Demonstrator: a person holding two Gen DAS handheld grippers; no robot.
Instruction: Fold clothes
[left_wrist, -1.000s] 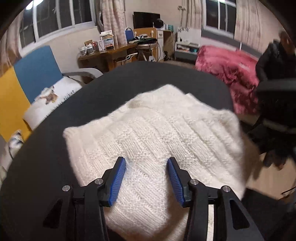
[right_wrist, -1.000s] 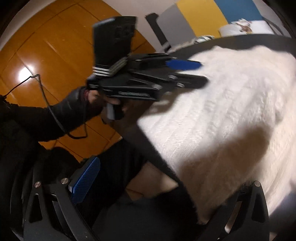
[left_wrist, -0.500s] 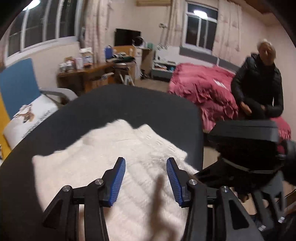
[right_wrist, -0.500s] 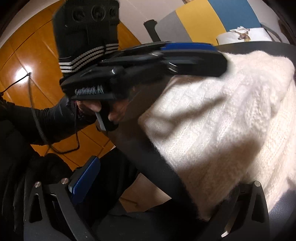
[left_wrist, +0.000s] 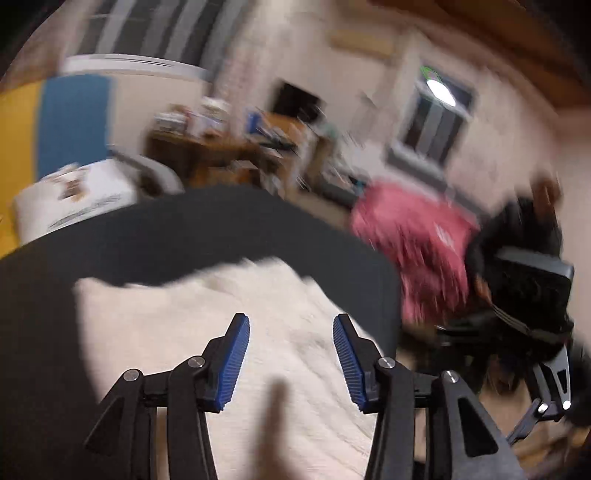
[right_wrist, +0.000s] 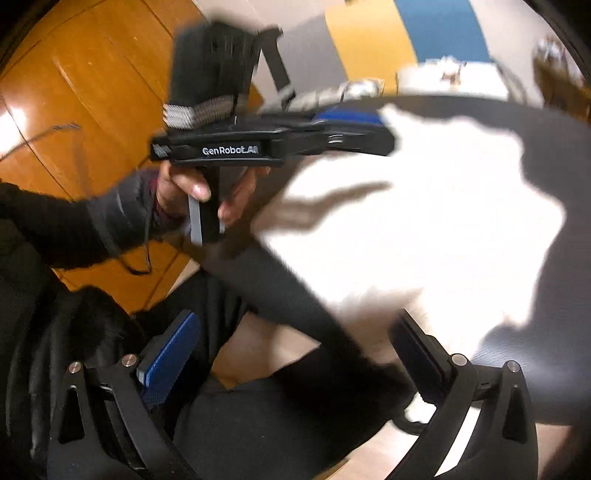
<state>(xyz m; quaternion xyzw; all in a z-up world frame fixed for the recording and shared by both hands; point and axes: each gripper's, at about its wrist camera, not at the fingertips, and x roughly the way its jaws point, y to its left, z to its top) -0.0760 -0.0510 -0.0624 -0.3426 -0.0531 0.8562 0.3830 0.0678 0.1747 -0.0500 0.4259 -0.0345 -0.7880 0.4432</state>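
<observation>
A folded white knit sweater (left_wrist: 177, 332) lies on a round black table (left_wrist: 184, 225); it also shows in the right wrist view (right_wrist: 424, 229). My left gripper (left_wrist: 291, 354) is open and empty, held just above the sweater's near part. My right gripper (right_wrist: 295, 354) is open and empty at the table's near edge (right_wrist: 288, 280), off the sweater's corner. The left gripper's body (right_wrist: 229, 147) shows in the right wrist view; the right gripper's body (left_wrist: 532, 295) shows in the left wrist view. Both views are motion blurred.
A bed with a pink cover (left_wrist: 410, 236) and a seated person (left_wrist: 532, 221) are at the right. A cluttered wooden desk (left_wrist: 221, 151) and a white pillow on a chair (left_wrist: 74, 199) stand behind the table. Wood floor (right_wrist: 74, 92) lies below.
My left gripper has lifted and swung, so the room blurs and the sweater sits lower in view. My right gripper has drawn back slightly from the sweater's corner. Both stay open.
</observation>
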